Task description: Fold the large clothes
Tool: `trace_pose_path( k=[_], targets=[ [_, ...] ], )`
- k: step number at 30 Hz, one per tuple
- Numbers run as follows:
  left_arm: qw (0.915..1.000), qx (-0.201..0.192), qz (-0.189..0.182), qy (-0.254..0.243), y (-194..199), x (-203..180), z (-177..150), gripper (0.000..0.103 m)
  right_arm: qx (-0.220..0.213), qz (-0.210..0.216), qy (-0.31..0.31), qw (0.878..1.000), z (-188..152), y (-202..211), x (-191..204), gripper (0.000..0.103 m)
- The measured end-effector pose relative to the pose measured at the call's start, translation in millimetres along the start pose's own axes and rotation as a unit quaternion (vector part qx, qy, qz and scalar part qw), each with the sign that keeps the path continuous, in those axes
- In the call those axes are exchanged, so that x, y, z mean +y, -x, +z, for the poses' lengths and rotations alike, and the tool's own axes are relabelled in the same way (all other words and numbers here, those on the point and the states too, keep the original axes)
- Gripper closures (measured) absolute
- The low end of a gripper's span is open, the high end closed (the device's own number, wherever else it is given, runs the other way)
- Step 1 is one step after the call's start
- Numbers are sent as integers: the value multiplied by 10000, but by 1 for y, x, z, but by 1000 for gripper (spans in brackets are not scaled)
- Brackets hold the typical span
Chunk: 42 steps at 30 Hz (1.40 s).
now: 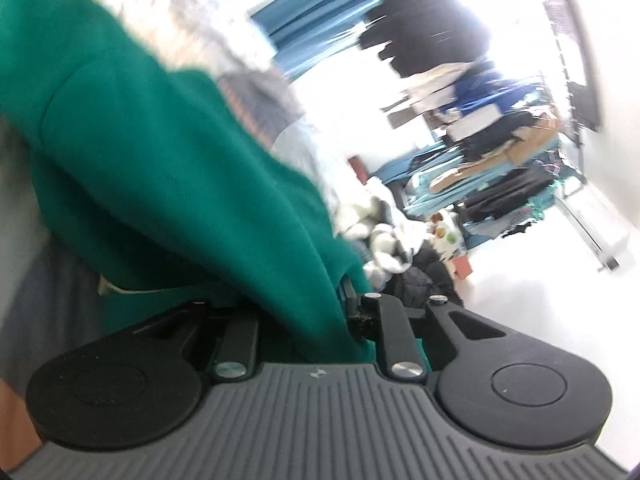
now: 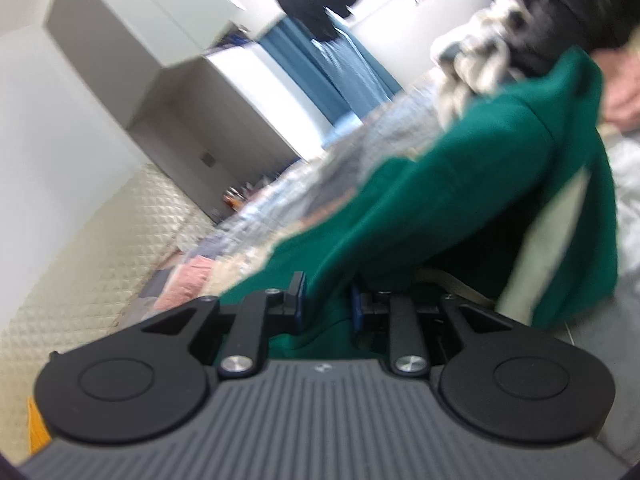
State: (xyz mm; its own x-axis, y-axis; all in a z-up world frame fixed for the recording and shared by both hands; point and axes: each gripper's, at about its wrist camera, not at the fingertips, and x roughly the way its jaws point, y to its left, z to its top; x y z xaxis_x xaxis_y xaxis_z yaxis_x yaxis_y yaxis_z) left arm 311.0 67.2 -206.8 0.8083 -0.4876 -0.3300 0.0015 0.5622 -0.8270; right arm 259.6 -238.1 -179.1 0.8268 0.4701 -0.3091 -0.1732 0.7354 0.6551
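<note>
Both claws, left claw (image 1: 308, 312) and right claw (image 2: 326, 304), clamped on green garment (image 1: 168, 168) bunched between their fingers.

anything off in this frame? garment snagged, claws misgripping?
Nothing stands out. The green garment is pinched in both the left claw and the right claw, bunched and draped as expected mid-fold. Both views are motion-blurred, so fine damage cannot be ruled out.

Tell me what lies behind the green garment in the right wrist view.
Behind the green garment a quilted bed cover and a white-grey bundle of clothes show. What lies directly beneath the fabric is hidden.
</note>
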Motion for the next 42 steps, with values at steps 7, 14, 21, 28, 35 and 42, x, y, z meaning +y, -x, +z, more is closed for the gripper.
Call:
trace_pose_path(
  k=[7, 14, 21, 28, 35, 42],
  targets=[
    [9982, -534, -3, -265, 75, -20, -6, 86, -582, 488, 752, 9943, -4, 53, 53, 78],
    [9893, -1172, 17, -869, 167, -62, -12, 91, -761, 664, 986, 9900, -23, 90, 93, 78],
    [9786, -1639, -139, -1238, 232, -126, 16, 94, -1251, 881, 975, 9834, 10, 133, 137, 80],
    [9618, -2253, -212, -1537, 278, -206, 56, 95, -1464, 1098, 1361, 9736, 68, 163, 192, 81],
    [9479, -2578, -81, -1871, 315, -298, 104, 95, -1592, 1250, 1642, 9654, 125, 184, 251, 82],
    [9333, -2834, 106, -2203, 354, -393, 146, 95, -1895, 1427, 1948, 9517, 168, 219, 305, 82]
  ],
)
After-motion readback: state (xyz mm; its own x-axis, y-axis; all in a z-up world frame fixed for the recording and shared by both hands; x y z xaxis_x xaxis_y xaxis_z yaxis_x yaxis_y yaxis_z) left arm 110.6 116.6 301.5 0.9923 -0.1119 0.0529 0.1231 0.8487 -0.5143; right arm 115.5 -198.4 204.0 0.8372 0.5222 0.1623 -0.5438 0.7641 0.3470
